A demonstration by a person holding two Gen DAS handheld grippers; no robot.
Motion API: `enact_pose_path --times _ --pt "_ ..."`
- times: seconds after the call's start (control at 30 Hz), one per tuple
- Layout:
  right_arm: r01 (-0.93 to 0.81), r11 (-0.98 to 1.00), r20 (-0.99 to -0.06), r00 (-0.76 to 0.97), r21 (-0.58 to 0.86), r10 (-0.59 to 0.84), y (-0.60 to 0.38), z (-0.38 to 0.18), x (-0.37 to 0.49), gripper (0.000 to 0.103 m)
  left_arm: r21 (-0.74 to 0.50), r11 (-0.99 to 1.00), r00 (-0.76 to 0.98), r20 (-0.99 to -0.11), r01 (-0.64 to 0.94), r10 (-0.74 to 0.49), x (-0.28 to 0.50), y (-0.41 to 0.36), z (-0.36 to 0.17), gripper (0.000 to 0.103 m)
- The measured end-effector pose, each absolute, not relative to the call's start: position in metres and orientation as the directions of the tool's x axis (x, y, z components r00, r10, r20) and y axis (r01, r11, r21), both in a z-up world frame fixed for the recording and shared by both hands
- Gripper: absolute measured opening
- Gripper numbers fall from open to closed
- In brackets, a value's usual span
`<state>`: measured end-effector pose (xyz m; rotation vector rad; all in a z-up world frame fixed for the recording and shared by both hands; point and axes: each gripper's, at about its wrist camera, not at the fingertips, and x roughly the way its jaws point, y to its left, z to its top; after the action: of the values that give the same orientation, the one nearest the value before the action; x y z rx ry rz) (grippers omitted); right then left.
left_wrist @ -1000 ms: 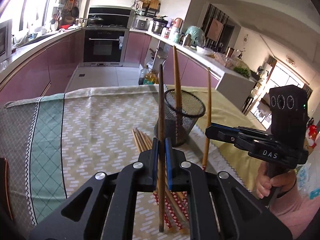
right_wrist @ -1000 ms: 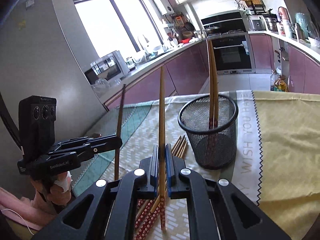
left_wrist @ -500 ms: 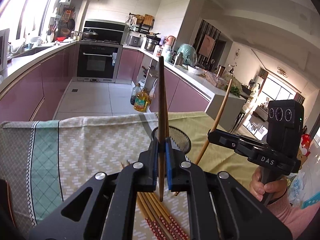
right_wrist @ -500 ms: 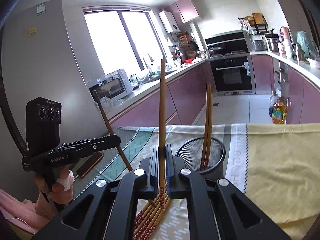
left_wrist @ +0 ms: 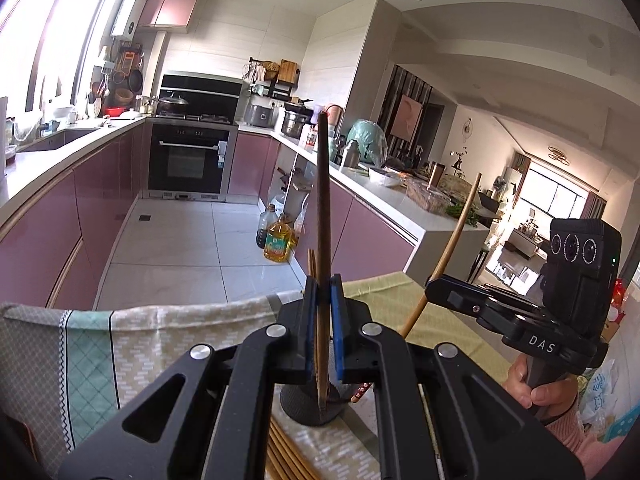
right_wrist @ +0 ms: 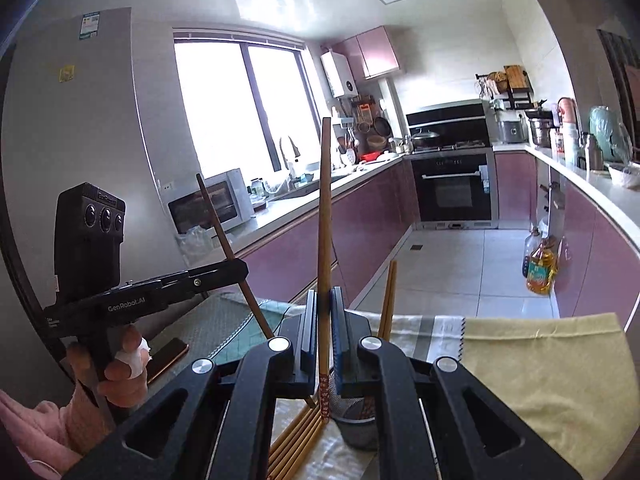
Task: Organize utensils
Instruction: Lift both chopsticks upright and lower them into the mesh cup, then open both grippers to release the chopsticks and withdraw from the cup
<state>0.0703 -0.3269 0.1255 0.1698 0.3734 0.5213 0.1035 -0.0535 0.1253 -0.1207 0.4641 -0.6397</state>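
The cloth-covered bench [left_wrist: 168,344] carried a mesh holder [left_wrist: 312,404] with two chopsticks [right_wrist: 389,300] already in it and more loose chopsticks [right_wrist: 296,440] beside it. The left gripper [left_wrist: 322,320] had its fingers clamped on a dark chopstick [left_wrist: 322,208], the right gripper [right_wrist: 323,332] on a light chopstick [right_wrist: 324,216]. Delivery seemed underway; next, each tip needs lowering into the holder.

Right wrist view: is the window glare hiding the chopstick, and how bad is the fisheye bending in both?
Right wrist view: the window is blown out white, but the light chopstick reads sharply against it. Left wrist view: window glare washes the upper left corner only; the dark chopstick is crisp. Both views: counters and walls bow near the edges, corners go dark.
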Motion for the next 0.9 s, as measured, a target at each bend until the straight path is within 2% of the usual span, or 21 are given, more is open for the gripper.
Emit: enact_pose_path --times 0.13,0.4,0.6,0.73,0.9 --pt "-0.436 0.870 -0.314 0.813 0.231 0.490 -0.327 0.128 0.081 0.005 -0.227 0.807 0.716 -0.376 0.545 -0.589 0.113 -0.065 0.129 0.007" --pt "-0.414 0.880 -0.438 0.763 0.235 0.476 -0.319 0.098 0.106 0.005 -0.159 0.817 0.654 -0.523 0.555 -0.546 0.131 -0.096 0.084 0.007" --pt "-0.405 0.880 -0.538 0.697 0.250 0.474 -0.314 0.076 0.123 0.006 -0.146 0.808 0.602 -0.594 0.571 -0.533 0.144 -0.105 0.059 0.008" --pt "-0.395 0.878 -0.589 0.653 0.271 0.476 -0.311 0.063 0.136 0.006 -0.143 0.807 0.596 -0.603 0.573 -0.530 0.152 -0.110 0.056 0.008" --pt "-0.372 0.888 -0.611 0.646 0.271 0.457 -0.307 0.054 0.145 0.006 -0.128 0.821 0.606 -0.613 0.556 -0.507 0.163 -0.115 0.053 0.008"
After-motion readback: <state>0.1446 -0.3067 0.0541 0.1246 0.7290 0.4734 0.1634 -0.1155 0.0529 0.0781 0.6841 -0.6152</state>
